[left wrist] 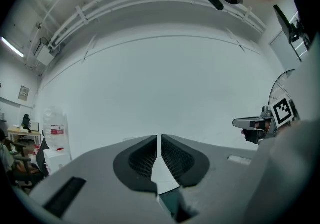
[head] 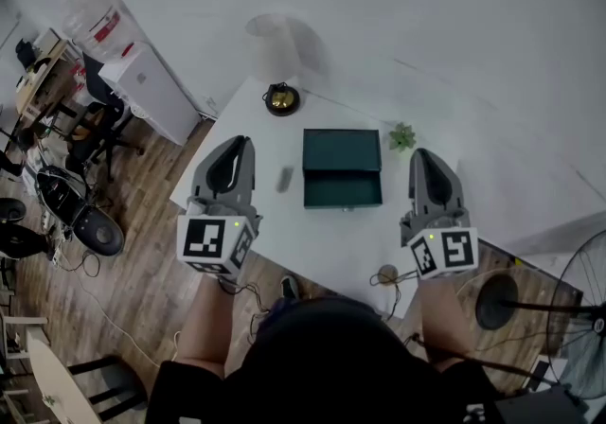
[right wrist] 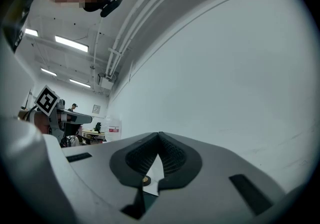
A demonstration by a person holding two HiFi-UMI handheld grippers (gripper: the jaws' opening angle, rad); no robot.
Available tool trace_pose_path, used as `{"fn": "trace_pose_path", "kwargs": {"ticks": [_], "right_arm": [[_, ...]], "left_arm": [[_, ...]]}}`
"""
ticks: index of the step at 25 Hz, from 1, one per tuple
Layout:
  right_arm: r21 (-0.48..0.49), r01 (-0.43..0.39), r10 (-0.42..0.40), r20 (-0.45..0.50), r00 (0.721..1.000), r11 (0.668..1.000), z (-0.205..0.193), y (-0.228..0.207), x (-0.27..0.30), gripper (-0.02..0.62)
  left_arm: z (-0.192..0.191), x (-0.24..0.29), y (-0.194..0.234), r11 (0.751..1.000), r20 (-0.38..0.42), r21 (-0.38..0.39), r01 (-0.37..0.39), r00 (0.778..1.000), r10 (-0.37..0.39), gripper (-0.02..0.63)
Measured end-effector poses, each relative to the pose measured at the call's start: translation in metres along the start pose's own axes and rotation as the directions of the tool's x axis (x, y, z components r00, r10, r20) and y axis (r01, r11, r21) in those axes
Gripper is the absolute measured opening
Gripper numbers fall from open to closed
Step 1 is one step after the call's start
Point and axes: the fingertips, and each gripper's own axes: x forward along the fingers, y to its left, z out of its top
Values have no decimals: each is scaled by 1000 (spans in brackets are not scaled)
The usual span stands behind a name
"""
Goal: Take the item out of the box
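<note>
A dark green box (head: 342,169) lies in the middle of the white table (head: 275,214); it looks open, with its lid folded back toward the wall. What is inside cannot be made out. A small grey item (head: 284,179) lies on the table just left of the box. My left gripper (head: 244,142) is held above the table left of the box, shut and empty (left wrist: 159,140). My right gripper (head: 422,155) is held right of the box, also shut with nothing in it (right wrist: 159,137). Both point level toward the white wall. A sliver of the box (left wrist: 172,203) shows under the left jaws.
A round black and gold object (head: 281,99) sits at the table's far left corner, a small green plant (head: 402,137) near the far right. A small round thing with a cable (head: 386,273) lies at the near edge. A white cabinet (head: 151,86) stands left, a fan (head: 578,309) right.
</note>
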Motion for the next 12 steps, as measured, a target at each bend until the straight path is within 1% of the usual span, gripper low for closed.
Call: {"fn": "trace_pose_path", "kwargs": {"ticks": [6,10,12], "right_arm": [[14,-9,9,-15,1000,1000,2,-10,-8,3],[12,-12,12,15,1000,1000,6,-23,1,3],[8,-14,14,14,1000,1000,0,-26,-6,3]], "left_arm": [[0,-2,-11,1000,-20,-14,-1,1000,0,28],[6,14,-14,1000,2,6,1,1000,-1,28],[-2,11,-21,1000,-3,1,-9,1000,9,28]]}}
